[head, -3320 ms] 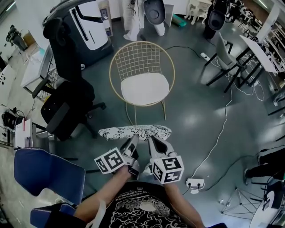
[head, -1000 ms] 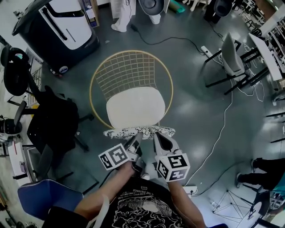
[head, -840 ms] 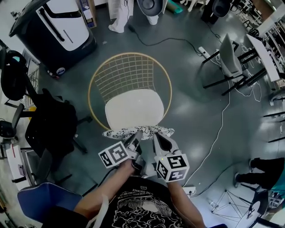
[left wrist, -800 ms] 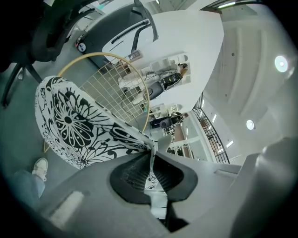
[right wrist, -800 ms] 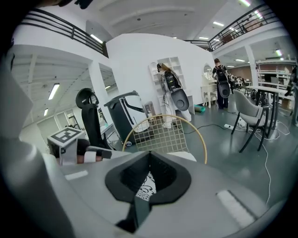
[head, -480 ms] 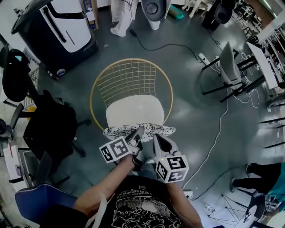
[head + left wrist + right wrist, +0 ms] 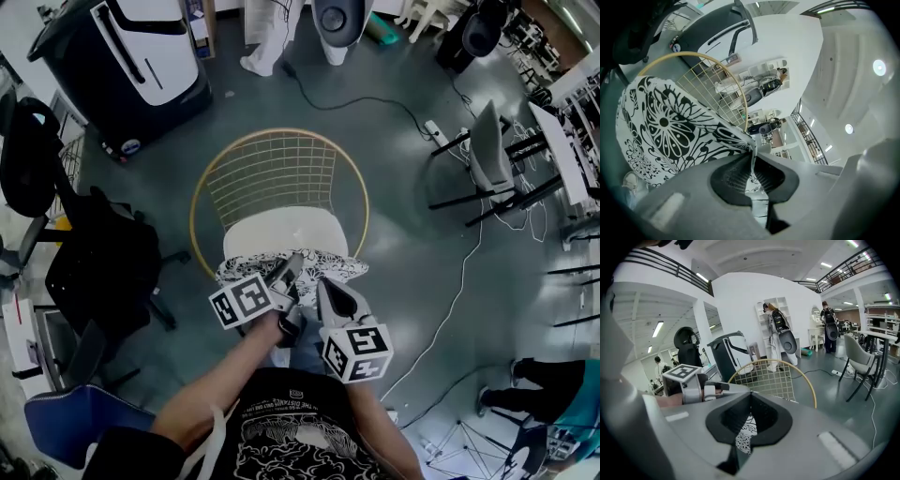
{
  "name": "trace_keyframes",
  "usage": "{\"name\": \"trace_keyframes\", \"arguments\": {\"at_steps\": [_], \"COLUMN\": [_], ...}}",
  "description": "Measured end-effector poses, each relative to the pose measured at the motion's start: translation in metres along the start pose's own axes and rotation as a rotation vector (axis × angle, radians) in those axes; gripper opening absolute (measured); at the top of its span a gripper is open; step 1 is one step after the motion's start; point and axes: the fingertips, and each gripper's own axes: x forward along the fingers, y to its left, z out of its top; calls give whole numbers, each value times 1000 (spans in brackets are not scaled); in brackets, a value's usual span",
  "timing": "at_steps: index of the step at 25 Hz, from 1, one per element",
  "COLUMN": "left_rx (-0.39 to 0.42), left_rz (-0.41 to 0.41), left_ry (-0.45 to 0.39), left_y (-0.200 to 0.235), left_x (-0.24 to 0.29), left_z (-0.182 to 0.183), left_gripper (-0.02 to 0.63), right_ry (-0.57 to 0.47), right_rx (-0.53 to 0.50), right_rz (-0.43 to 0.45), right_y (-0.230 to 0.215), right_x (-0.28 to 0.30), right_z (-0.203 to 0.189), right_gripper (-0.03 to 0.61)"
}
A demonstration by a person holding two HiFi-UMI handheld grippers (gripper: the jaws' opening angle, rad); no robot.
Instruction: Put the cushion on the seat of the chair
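Jaws of left tool (image 7: 292, 264) and right tool (image 7: 325, 286), side by side just before the gold wire chair (image 7: 272, 173), each clamp narrowly on the near edge of the floral cushion (image 7: 349, 265). Beyond them, cushion overlaps the front of the chair's white seat pad (image 7: 281, 230).

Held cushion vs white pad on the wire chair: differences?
The cushion has a black-and-white floral print; the white pad is plain. The cushion is clamped at its near edge by the left hand-held gripper and the right hand-held gripper; the white pad lies on the seat of the chair. Both are flat with rounded corners.
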Motion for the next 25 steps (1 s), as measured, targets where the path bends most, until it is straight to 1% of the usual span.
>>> {"name": "trace_keyframes", "arguments": {"at_steps": [4,9,14,21,25], "left_rx": [-17,-36,-53,-85,-106], "left_rz": [6,24,67,135,156], "left_ry": [-29,-38,-48,-74,-73], "left_y": [9,17,34,70,87], "left_x": [15,41,66,102,123], "left_z": [14,29,39,57,63], "left_gripper": [17,17,18,18,20], "right_ry": [14,38,76,126,157], "right_rx": [-17,-24,-14,-7,-2], "right_rz": [21,42,71,114,139], "right_y": [-8,-23,-40,-62,-71], "right_x": [15,34,56,91,110], "right_z": [3,12,16,19,18], "right_gripper": [-2,-2,-2,-2,-2]}}
